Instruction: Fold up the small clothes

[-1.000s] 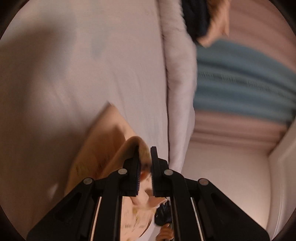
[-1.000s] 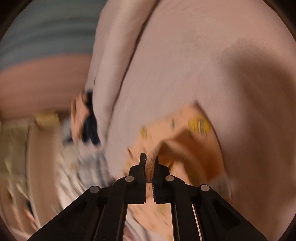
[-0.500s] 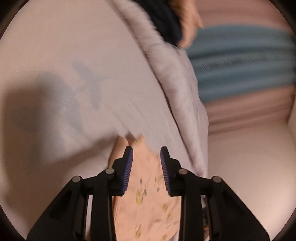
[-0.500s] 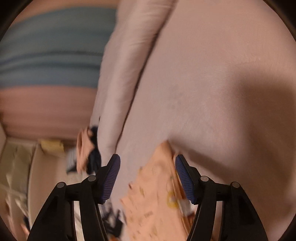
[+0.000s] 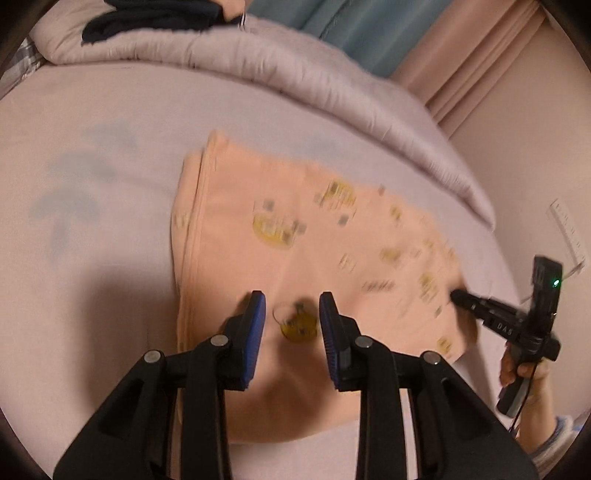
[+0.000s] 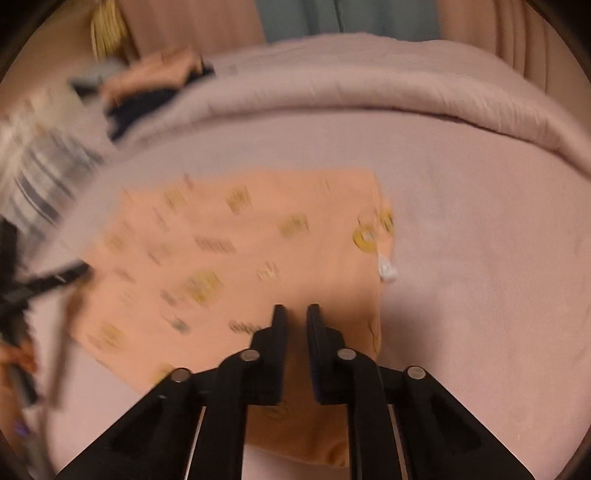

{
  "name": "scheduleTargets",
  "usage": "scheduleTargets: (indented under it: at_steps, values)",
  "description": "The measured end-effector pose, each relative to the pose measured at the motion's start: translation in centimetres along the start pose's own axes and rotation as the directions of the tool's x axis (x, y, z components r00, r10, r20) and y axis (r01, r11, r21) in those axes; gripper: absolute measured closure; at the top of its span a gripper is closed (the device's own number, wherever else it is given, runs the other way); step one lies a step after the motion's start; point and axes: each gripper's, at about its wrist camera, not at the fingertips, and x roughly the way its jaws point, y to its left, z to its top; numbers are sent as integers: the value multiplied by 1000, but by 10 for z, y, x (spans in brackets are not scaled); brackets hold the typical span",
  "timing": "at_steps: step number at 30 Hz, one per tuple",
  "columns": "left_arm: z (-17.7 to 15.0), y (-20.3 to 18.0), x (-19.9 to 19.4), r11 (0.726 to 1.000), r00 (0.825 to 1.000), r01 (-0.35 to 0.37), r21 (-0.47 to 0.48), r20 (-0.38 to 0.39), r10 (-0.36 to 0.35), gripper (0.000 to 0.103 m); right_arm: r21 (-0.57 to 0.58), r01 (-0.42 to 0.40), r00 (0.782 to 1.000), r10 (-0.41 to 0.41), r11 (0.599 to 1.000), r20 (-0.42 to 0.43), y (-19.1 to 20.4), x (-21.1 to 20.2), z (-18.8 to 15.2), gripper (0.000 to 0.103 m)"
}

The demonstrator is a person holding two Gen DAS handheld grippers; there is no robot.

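Note:
A small peach garment [image 5: 295,240] with yellow prints lies flat and folded on the pale pink bed sheet [image 5: 92,258]. My left gripper [image 5: 291,299] hovers over its near edge, open, with only the cloth below showing through the gap. In the right wrist view the same garment [image 6: 240,258] spreads left of centre. My right gripper [image 6: 295,310] is above its near right part; its jaws are closing to a narrow slit with nothing between them. The right gripper [image 5: 456,295] also shows at the garment's right edge, in a person's hand [image 5: 517,373].
A rolled pale duvet [image 5: 295,74] runs along the far side of the bed. Dark clothes [image 5: 155,18] lie on it at the far left, with striped cloth [image 6: 37,177] beside them. A teal curtain [image 5: 369,29] hangs behind. A white tag [image 6: 386,271] sticks out of the garment.
Both grippers let go of the lifted fold of the garment, which now lies flat. Both views rolled upright and drew back. The right jaws opened wide, then narrowed.

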Motion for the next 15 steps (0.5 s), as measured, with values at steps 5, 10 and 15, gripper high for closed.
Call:
scheduleTargets:
  at_steps: [5, 10, 15]
  values:
    - [-11, 18, 1, 999, 999, 28, -28, -20, -29, 78, -4, 31, 999, -31, 1000, -29, -8, -8, -10, 93]
    - [-31, 37, -26, 986, 994, 105, -127, -8, -107, 77, 34, 26, 998, -24, 999, -66, -19, -20, -28, 95]
    - [-52, 57, -61, 971, 991, 132, -198, 48, -125, 40, 76, -40, 999, 41, 996, -7, -22, -50, -41, 76]
